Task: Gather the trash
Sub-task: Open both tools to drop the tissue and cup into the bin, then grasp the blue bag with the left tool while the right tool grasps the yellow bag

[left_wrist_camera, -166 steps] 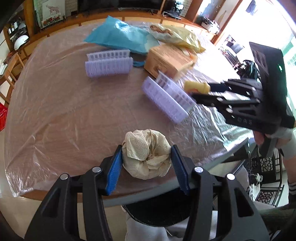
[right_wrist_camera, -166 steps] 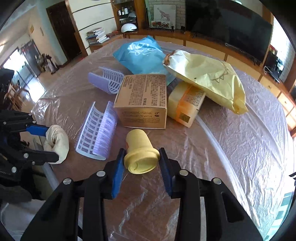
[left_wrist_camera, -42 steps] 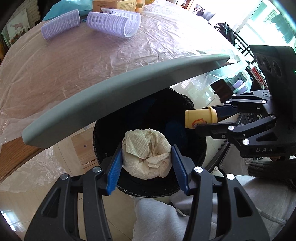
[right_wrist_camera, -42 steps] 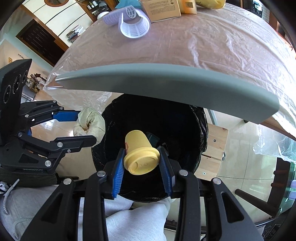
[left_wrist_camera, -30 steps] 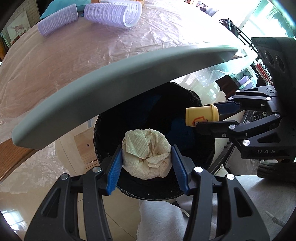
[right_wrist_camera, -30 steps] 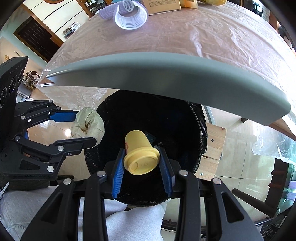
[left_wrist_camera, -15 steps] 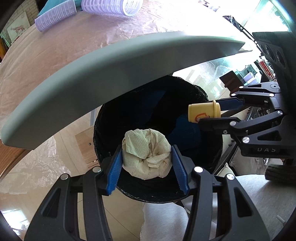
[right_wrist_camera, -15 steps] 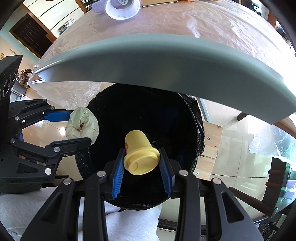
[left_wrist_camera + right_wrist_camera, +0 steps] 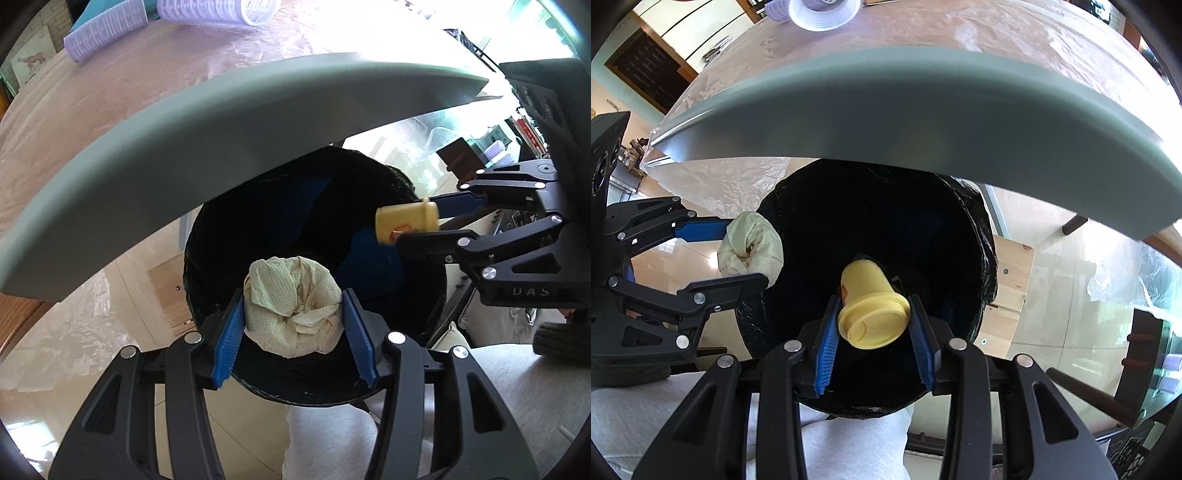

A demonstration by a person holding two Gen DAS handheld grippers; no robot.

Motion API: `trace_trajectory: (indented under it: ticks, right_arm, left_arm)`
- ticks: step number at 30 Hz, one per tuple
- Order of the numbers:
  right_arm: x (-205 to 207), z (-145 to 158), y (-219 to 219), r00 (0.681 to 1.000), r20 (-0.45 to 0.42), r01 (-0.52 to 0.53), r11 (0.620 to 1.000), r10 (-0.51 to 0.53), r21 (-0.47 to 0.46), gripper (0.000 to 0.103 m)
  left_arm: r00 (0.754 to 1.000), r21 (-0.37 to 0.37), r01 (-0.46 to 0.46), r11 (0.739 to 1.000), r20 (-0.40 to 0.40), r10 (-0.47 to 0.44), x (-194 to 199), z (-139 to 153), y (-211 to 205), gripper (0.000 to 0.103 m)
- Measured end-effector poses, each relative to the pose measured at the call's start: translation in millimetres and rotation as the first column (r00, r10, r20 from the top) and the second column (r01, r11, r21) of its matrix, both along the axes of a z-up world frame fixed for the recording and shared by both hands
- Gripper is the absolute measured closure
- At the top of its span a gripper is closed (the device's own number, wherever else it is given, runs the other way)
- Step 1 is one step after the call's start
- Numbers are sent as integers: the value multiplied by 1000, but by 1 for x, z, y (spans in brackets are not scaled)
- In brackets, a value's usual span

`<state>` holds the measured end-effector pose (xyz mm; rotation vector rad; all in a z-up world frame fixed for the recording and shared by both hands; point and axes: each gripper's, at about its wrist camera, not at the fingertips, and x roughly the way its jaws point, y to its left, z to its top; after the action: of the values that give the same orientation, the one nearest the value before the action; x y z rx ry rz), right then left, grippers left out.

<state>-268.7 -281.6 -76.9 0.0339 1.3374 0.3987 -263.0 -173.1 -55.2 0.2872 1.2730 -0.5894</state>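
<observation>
L gripper (image 9: pixel 293 325): paper wad (image 9: pixel 293 306) was held between jaws, lower centre of frame, over bin (image 9: pixel 258 236).
R gripper (image 9: pixel 873 328): jaws were just eased apart; yellow cup (image 9: pixel 871 310) seen between pads, gaps showing both sides, over bin mouth.
Worktop (image 9: pixel 960 122): edge arched across upper frame.

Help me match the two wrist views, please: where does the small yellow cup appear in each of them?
Left wrist view: the yellow cup sits right of centre, lying sideways between the right gripper fingers over the black bin.
Right wrist view: the cup is low centre, lid toward the camera, between the blue pads, whose jaws have just been opening.
Shared landmark: the crumpled paper wad in the left gripper.
</observation>
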Motion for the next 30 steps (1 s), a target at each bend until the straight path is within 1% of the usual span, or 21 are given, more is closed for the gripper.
trace_trajectory:
  ticks: [1,2,3,6,8,9,11,13,15,16,17,19,21,24,28,30]
  right_arm:
    - [0,0,-2,1000,-4,4,1000,-4,0,55]
    - [-1,2,-5,1000,-1,12,1000,-12,2,47]
    - [-2,4,-6,1000,4,17,1000,-17,6,45]
    - [-6,14,-13,999,21,26,1000,-26,5,45]
    - [-11,28,-16,998,56,16,1000,-16,-8,44]
    - [-14,35,-17,997,74,10,1000,-9,-11,44]
    - [-19,61,-21,990,142,-8,1000,10,-11,44]
    - [-22,83,-21,978,206,-20,1000,20,-6,35]
    - [-21,110,-18,955,296,-24,1000,24,-2,21]
    - [-18,120,-17,944,328,-26,1000,26,-7,16]
    - [-14,126,-14,935,352,-26,1000,31,-17,14]
    - [-5,137,-7,914,404,-30,998,46,-47,9]
    - [9,141,4,897,436,-43,997,70,-70,8]
    - [28,138,18,890,445,-57,994,95,-97,8]
    - [46,129,41,888,443,-76,990,123,-123,8]
    - [56,122,48,893,431,-84,988,132,-129,8]
  left_arm:
    - [1000,2,-2,1000,5,2,0,1,0,39]
    - [1000,-1,-3,1000,9,3,0,2,2,34]
    - [1000,-1,-5,1000,12,5,0,3,3,33]
    - [1000,13,-9,1000,26,9,-1,9,5,31]
    - [999,2,-9,1000,41,9,-3,19,9,31]
    - [999,-18,-7,1000,52,8,-4,29,12,31]
    - [997,-61,3,998,73,2,-7,47,17,31]
    - [992,-116,22,993,123,-7,-10,75,25,31]
    - [985,-155,23,988,174,4,-7,98,33,22]
    - [975,-177,10,984,220,29,-2,113,39,14]
    - [967,-187,-5,982,249,52,2,122,44,9]
    - [944,-204,-66,977,305,128,20,139,56,5]
    - [929,-212,-125,969,318,189,39,146,64,5]
    - [908,-194,-244,950,300,294,77,143,77,5]
    - [894,-204,-311,928,268,359,115,134,80,5]
    - [897,-198,-317,928,256,361,130,127,77,5]
